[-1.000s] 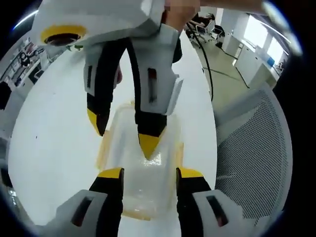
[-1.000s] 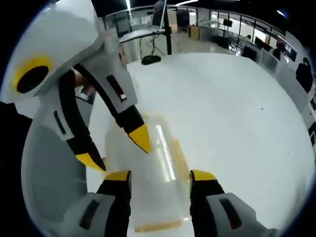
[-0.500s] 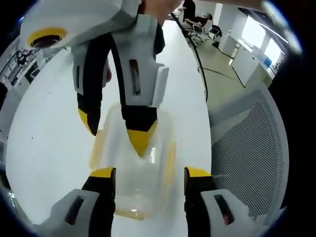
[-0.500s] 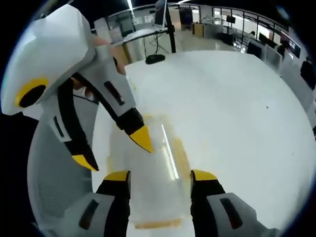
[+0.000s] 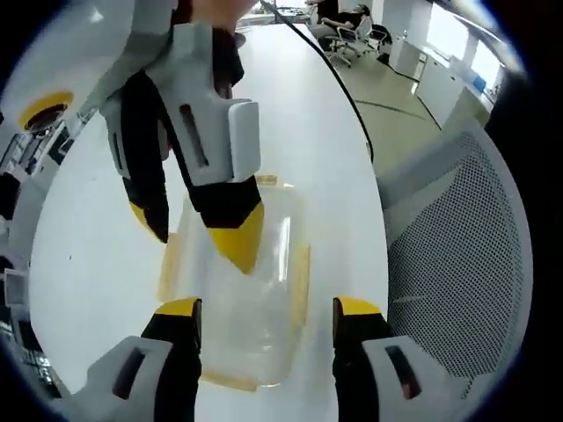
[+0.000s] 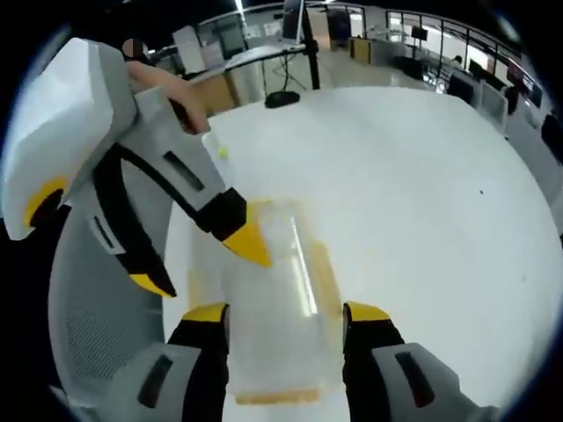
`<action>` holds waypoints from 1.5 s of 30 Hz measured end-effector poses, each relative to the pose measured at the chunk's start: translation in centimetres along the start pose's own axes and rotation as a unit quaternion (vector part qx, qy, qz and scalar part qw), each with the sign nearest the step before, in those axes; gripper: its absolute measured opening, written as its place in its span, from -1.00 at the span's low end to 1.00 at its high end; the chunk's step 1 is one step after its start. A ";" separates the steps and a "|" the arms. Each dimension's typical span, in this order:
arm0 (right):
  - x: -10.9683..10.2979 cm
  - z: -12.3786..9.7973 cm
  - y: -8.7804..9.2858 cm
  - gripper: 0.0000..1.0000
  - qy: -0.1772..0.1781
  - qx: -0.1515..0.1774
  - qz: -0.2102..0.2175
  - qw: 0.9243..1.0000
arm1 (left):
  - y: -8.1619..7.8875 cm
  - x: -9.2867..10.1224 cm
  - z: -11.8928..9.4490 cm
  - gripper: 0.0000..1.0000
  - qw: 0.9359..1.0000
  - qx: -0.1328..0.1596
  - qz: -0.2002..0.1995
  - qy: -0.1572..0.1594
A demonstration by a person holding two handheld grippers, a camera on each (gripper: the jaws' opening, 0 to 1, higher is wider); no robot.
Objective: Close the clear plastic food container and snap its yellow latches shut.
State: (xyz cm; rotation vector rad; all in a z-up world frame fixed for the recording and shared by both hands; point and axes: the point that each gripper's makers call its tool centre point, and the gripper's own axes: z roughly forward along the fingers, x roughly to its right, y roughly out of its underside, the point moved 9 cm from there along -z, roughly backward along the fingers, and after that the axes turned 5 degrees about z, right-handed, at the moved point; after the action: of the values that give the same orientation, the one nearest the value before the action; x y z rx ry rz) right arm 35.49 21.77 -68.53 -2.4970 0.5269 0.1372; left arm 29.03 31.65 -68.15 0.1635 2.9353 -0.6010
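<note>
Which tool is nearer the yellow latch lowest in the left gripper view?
Left tool: its open jaws flank that yellow latch; right tool reaches from the clear plastic container's far end.

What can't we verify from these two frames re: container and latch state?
- Lid seating on the container: left gripper view, clear plastic too blurred, right gripper overlaps it.
- Near yellow latch: right gripper view, too blurred to tell snapped or not.
- Far end of the container: right gripper view, partly covered by the left gripper.
</note>
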 end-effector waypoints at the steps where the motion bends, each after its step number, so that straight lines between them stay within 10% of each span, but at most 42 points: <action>1: 0.1 0.0 -0.1 0.02 -0.002 0.000 0.001 1.000 | -0.1 0.1 0.0 0.19 1.000 -0.003 -0.001 -0.005; 22: 1.3 1.2 -0.9 -0.03 -0.054 -0.050 -0.003 0.997 | -0.9 1.4 1.4 0.03 0.989 -0.082 0.033 -0.119; 45: 2.0 1.3 -1.1 -0.18 -0.086 -0.077 0.009 0.993 | -1.4 1.1 1.8 -0.02 0.986 -0.106 0.028 -0.125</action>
State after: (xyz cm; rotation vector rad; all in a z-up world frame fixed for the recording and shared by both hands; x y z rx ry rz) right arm 37.78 22.61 -69.43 -2.5994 0.4825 0.4104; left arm 27.97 29.69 -69.43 0.1347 2.7161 -0.2734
